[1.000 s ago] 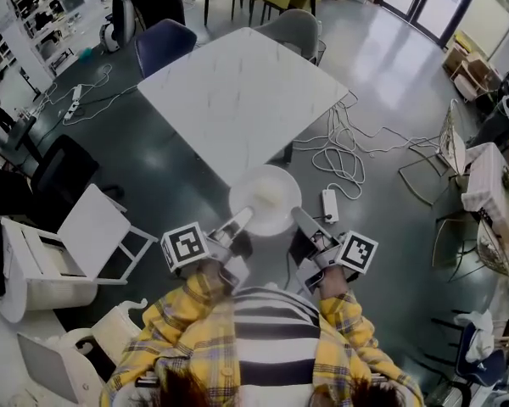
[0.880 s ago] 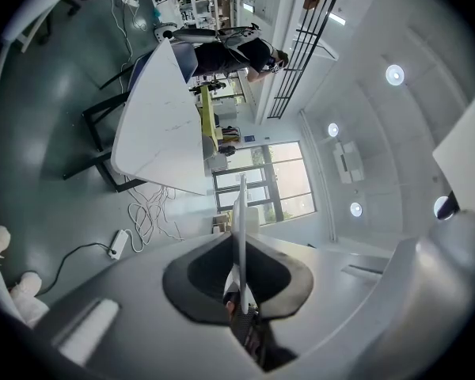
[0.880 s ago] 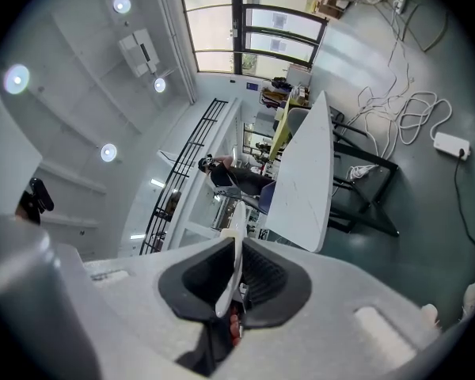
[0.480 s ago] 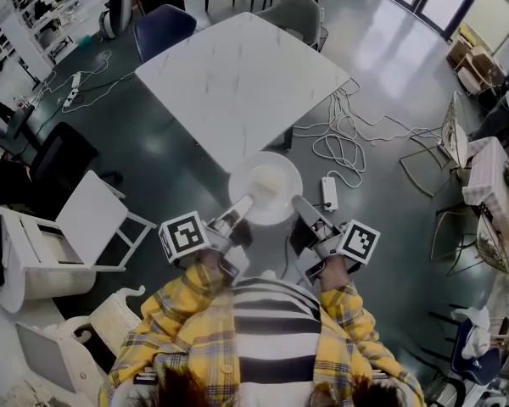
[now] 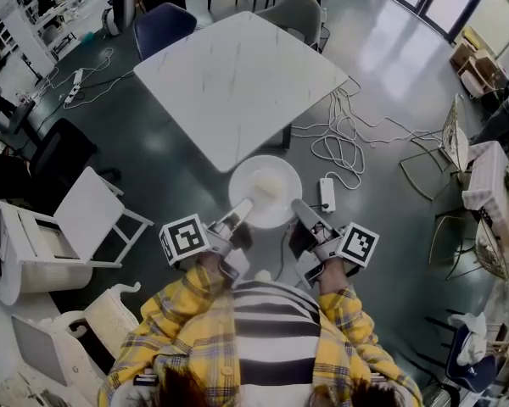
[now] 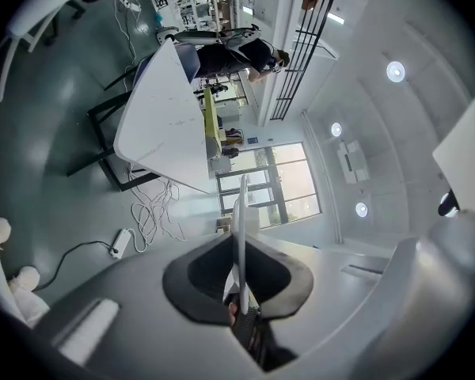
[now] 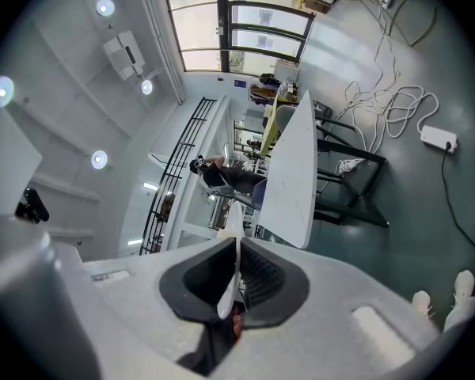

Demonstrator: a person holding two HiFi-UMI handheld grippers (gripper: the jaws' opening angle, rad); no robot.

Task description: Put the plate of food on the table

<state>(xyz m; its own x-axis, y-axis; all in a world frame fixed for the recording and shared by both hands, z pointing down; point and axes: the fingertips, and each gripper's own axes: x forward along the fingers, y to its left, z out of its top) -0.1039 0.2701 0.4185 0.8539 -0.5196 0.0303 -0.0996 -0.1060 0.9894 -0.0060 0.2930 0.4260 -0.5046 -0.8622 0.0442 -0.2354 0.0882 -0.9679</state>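
A white plate (image 5: 265,190) with pale food on it is held level over the dark floor, just short of the white marble table (image 5: 237,79). My left gripper (image 5: 240,213) is shut on the plate's near-left rim, and my right gripper (image 5: 299,211) is shut on its near-right rim. In the left gripper view the plate (image 6: 240,236) shows edge-on as a thin white line between the jaws. The right gripper view shows the plate (image 7: 233,271) the same way, with the table (image 7: 294,172) ahead.
Dark chairs (image 5: 163,25) and a grey chair (image 5: 294,13) stand at the table's far side. White cables (image 5: 343,147) and a power strip (image 5: 327,195) lie on the floor to the right. A white folding chair (image 5: 81,227) stands at the left.
The plate and both grippers have drifted slightly forward toward the table's near corner. Both grips are unchanged.
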